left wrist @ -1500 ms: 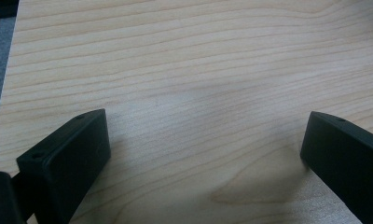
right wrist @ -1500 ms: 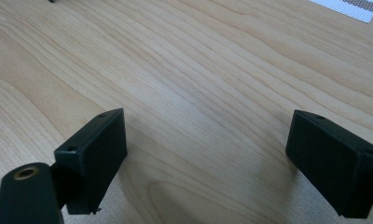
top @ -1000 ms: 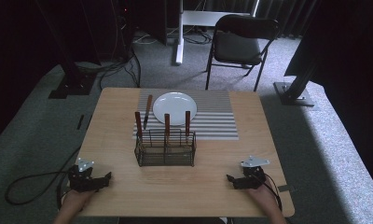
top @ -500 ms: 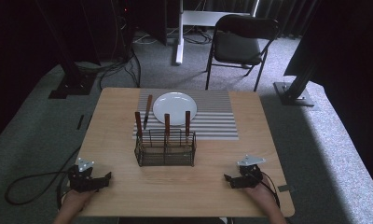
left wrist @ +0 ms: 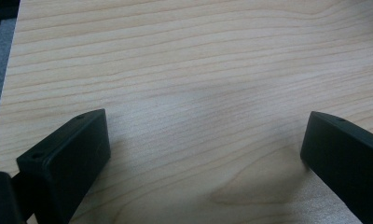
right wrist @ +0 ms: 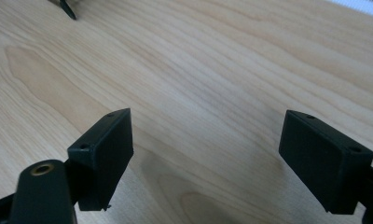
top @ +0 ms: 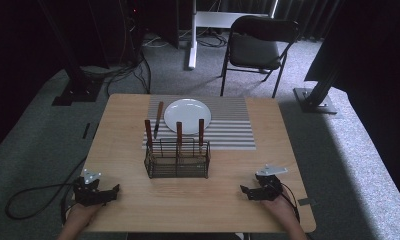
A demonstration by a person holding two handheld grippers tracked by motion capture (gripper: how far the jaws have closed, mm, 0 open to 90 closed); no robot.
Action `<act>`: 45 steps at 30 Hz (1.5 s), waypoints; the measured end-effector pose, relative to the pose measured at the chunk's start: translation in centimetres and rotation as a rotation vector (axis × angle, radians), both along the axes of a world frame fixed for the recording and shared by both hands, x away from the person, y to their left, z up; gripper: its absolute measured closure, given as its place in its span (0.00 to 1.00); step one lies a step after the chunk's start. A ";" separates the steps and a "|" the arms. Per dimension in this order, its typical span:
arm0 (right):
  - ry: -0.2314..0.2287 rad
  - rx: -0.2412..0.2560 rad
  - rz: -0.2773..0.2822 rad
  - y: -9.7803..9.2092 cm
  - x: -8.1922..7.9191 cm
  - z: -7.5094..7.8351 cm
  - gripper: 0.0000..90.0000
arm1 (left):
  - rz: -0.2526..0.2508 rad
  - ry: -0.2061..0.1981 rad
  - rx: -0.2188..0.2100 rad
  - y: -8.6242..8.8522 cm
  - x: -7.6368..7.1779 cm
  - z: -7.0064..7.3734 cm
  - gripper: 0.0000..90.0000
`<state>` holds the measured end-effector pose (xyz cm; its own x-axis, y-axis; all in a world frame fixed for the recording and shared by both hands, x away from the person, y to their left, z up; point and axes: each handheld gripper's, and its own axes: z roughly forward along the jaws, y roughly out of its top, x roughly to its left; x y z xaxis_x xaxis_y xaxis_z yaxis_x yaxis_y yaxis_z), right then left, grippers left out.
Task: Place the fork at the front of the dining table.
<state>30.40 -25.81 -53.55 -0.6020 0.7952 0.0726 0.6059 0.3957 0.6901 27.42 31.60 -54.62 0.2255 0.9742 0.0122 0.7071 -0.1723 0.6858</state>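
Both grippers rest low over the wooden table [top: 123, 130], at its near edge. Left gripper [top: 113, 190] sits at the near left corner, held by the person's left hand [top: 80, 216]; its jaws stand wide apart and hold nothing, with bare wood between them in the left gripper view [left wrist: 205, 154]. Right gripper [top: 244, 190] sits near the right corner in the right hand [top: 280, 210]; its jaws are also wide apart and empty [right wrist: 205, 154].

Between the two grippers, but farther from the person, a black wire basket [top: 177, 161] stands upright on the table, well apart from both. Three utensils with brown handles [top: 179, 134] stand in it; their lower ends are hard to see, so I cannot tell what kind they are. Behind the basket lies a striped mat [top: 228, 125] with a white plate [top: 187, 115] on it. One more brown-handled utensil [top: 158, 118], probably a knife, lies just beside the plate on its left.
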 end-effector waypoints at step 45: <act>-0.201 0.135 0.130 6.5 -0.4 11.5 0.22 | -0.001 -0.001 0.000 0.0 0.0 0.0 0.01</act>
